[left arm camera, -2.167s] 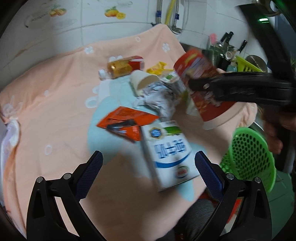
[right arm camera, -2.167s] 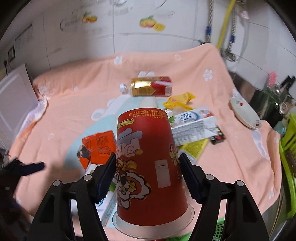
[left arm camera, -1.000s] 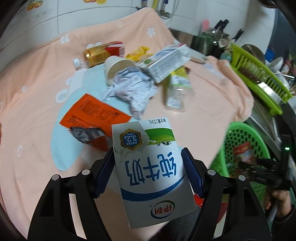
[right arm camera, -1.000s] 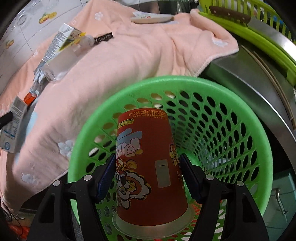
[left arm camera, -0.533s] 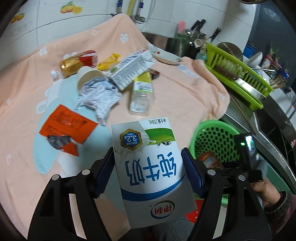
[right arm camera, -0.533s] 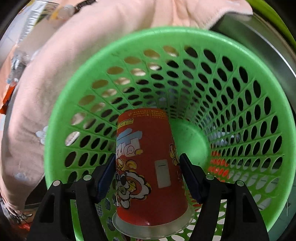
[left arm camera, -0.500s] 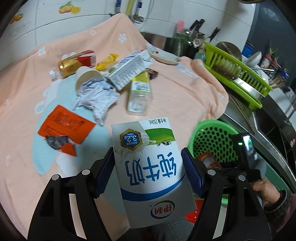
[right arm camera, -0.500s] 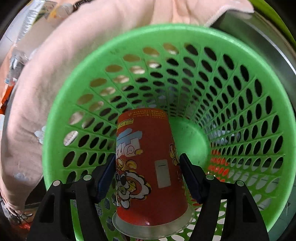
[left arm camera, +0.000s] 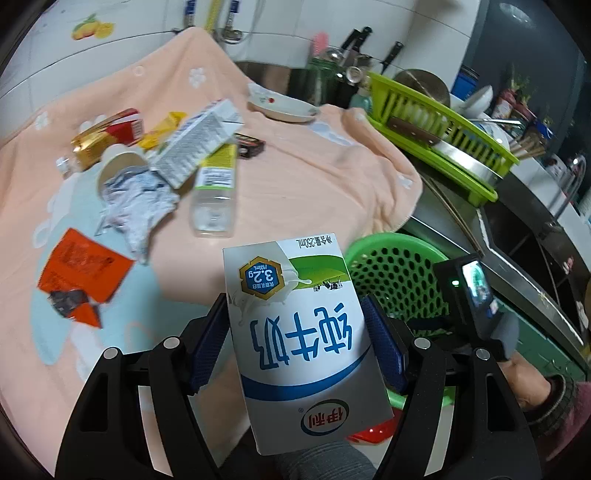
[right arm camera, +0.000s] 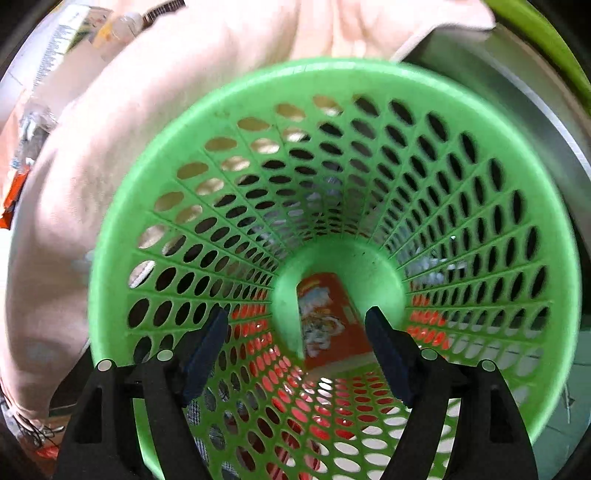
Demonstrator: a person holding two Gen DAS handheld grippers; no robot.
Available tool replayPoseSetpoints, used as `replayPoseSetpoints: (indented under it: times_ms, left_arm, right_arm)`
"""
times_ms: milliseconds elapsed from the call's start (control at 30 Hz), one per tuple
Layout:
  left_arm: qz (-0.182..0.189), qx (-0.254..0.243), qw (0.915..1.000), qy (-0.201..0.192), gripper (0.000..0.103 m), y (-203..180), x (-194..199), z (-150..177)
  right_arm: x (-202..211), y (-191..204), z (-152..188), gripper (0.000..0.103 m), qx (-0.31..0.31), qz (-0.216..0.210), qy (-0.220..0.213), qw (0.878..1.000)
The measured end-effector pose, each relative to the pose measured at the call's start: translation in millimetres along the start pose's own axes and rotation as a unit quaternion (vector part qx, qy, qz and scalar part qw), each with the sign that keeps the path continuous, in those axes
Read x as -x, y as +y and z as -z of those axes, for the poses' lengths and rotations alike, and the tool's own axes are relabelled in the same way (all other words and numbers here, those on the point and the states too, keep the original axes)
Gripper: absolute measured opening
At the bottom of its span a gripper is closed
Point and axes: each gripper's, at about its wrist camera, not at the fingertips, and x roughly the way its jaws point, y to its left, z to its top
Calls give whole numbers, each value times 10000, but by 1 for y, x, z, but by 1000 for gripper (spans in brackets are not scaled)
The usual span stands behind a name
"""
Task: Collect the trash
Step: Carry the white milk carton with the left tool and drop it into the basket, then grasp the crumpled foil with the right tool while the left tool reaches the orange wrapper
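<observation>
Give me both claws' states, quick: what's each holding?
Left claw: shut on the milk carton.
Right claw: opening, holding nothing; red cup lies in the green basket.

The right gripper [right arm camera: 295, 343] points steeply down into the mouth of a green perforated basket [right arm camera: 147, 206], its fingers [right arm camera: 207, 347] spreading apart with nothing pressed between them. Far down on the basket's floor lies a red printed cup [right arm camera: 328, 321] — blurred, seen in the gap between the two fingers and clear of both. A peach-pink cloth [right arm camera: 184, 74] drapes over the table edge just beside the basket's rim, at upper left. Bits of packaging [right arm camera: 62, 33] lie on the cloth at the far upper left — too small to identify.
</observation>
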Motion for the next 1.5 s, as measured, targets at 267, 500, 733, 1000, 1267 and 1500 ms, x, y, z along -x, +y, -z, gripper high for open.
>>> replayPoseSetpoints:
  times_ms: [267,500,733,1000,1267,1500]
  left_arm:
    - [277,-274,9990,212,71,-38,-28,-4]
    - [464,-597,9961,461,71,-81,-61,-3]
    - [437,-921,9911,855,71,-115,-107,11]
    - [374,-955,9869,1247,72,-121,-137,28]
    - [472,-954,9880,1118,76,-122,-124,27]
    - [357,-701,9947,666,76,-92,-80,15]
  right_arm:
    - [65,-8,32,75,228,64,-820,9964]
    - [111,-21,61,80,311,354,-1564,9866]
    - [126,-40,78,82,140,404,-1904,9808]
    - [115,-51,82,82,-9,192,-1933,9809]
    - [118,-41,81,82,52,89,-2004,9797]
    - [132,-18,73,84,267,92,-2193,9752]
